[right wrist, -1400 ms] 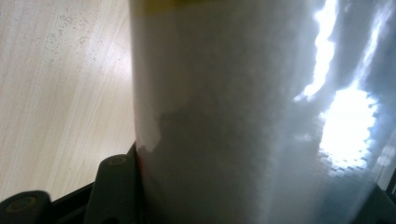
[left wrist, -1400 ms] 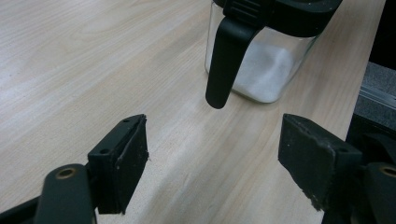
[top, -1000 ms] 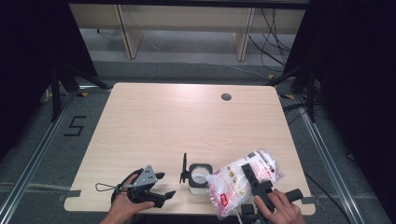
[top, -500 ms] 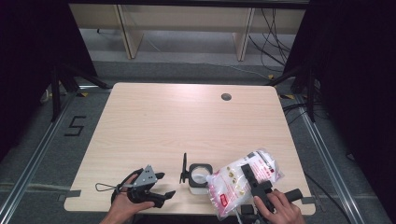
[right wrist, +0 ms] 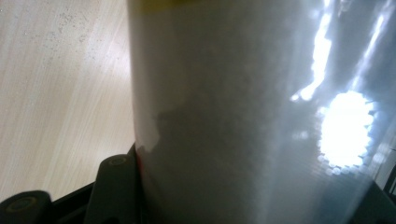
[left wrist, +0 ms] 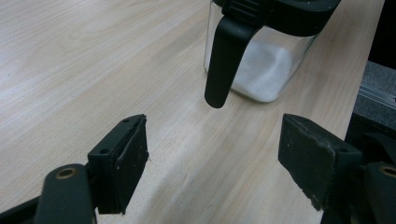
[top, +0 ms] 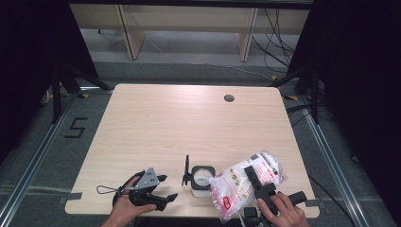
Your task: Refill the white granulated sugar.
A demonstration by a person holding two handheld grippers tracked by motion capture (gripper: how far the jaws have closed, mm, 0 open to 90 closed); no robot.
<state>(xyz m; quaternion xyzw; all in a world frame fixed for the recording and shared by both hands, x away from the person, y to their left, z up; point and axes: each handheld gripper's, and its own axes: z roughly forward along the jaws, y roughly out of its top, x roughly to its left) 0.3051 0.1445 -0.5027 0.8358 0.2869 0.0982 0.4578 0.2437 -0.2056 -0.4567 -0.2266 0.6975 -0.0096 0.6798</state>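
Note:
A clear square jar (top: 202,176) holding white grains stands near the table's front edge, its black lid (top: 186,170) flipped up on the left side. My right gripper (top: 258,182) is shut on a plastic bag of white grains (top: 239,185), which leans with its left end over the jar's mouth. In the right gripper view the bag (right wrist: 243,116) sits between the jaws and covers the right one. My left gripper (top: 166,187) rests open on the table left of the jar, nothing between its fingers. In the left gripper view (left wrist: 212,149) the jar (left wrist: 268,70) stands just ahead.
The light wooden table (top: 165,123) has a round cable hole (top: 229,98) at the back right. Both hands sit at the front edge. Beyond the far edge stand shelf legs and cables on the floor. A "5" mark (top: 75,127) lies on the floor at left.

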